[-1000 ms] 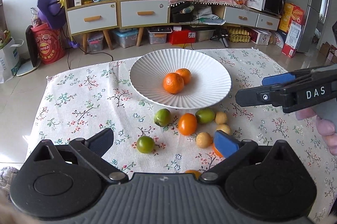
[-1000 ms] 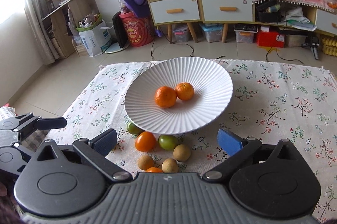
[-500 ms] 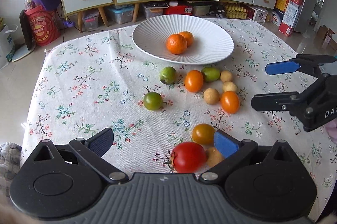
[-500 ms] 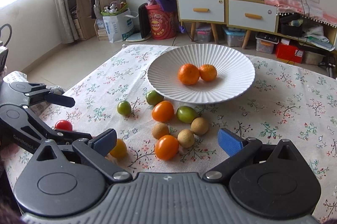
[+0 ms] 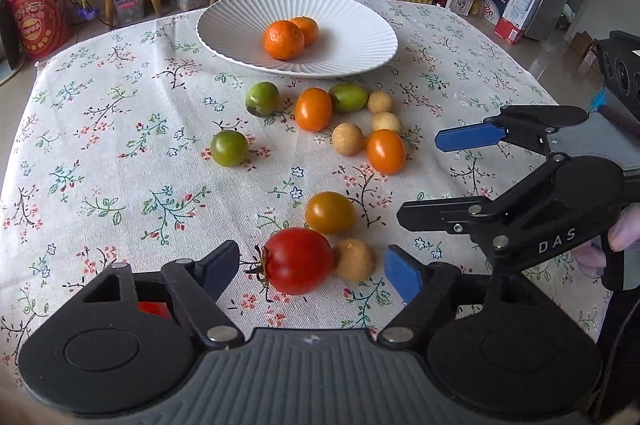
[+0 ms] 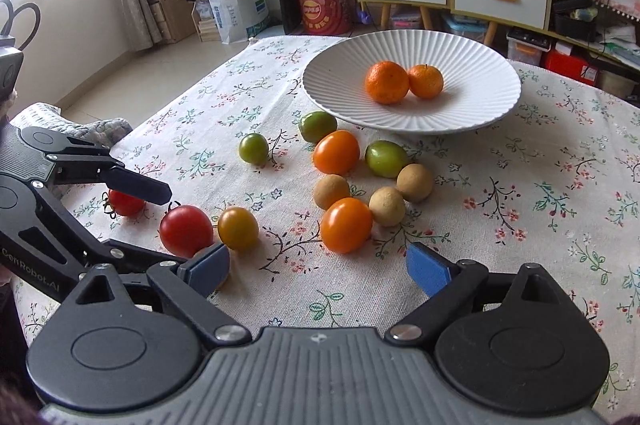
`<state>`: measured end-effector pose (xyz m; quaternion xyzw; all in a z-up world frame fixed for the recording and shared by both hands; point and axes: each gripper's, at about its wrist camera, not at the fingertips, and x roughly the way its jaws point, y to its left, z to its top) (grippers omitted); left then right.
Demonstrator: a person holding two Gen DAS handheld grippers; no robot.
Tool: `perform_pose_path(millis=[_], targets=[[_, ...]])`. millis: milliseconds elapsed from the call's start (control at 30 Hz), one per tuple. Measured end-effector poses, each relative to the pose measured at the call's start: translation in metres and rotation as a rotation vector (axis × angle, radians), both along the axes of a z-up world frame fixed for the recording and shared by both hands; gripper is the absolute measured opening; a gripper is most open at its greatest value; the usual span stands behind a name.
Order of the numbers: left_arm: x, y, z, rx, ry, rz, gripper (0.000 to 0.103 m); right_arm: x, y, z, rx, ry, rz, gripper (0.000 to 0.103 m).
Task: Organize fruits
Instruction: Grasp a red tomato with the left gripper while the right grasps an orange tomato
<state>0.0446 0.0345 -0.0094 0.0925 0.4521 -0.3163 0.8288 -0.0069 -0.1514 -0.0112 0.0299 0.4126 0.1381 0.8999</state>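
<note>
Left gripper: low over the near edge of the worktop, jaws spread wide and holding nothing, a red tomato and a tan fruit lying between its fingers.
Red tomato: on its side on the floral cloth, stem and green calyx pointing left toward the left finger, long axis running left to right.
Tan fruit: touching the red tomato's right side, just inside the blue pad of the right finger.
Second red tomato: seen from the right wrist camera, partly hidden behind the left gripper's upper finger, calyx to the left.
Amber tomato: just beyond the red one, near but apart from it.
Right gripper: jaws wide apart and empty, held above the cloth to the right of the left gripper, fingers aimed toward the loose fruit.
Middle cluster: two orange tomatoes, egg-shaped, long axes roughly upright in the left view; three tan fruits packed among them.
Green fruits: one round alone to the left; two more nearer the plate.
Plate: white, ribbed, at the far side of the worktop, holding two mandarins that touch each other.
</note>
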Motion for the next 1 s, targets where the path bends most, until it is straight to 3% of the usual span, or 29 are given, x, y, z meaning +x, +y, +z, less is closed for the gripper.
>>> perform_pose_path(millis=[267, 500, 1000], targets=[[0.004, 0.006, 0.005, -0.039, 0.019, 0.026, 0.057, 0.005, 0.001, -0.003, 0.011, 0.041, -0.025, 0.074], [0.01, 0.011, 0.003, -0.016, 0.031, 0.046, 0.041, 0.013, 0.001, -0.007, 0.003, 0.052, -0.068, 0.058], [0.013, 0.011, 0.001, -0.026, 0.075, 0.044, 0.037, 0.023, 0.008, -0.006, -0.032, 0.047, -0.095, 0.036]])
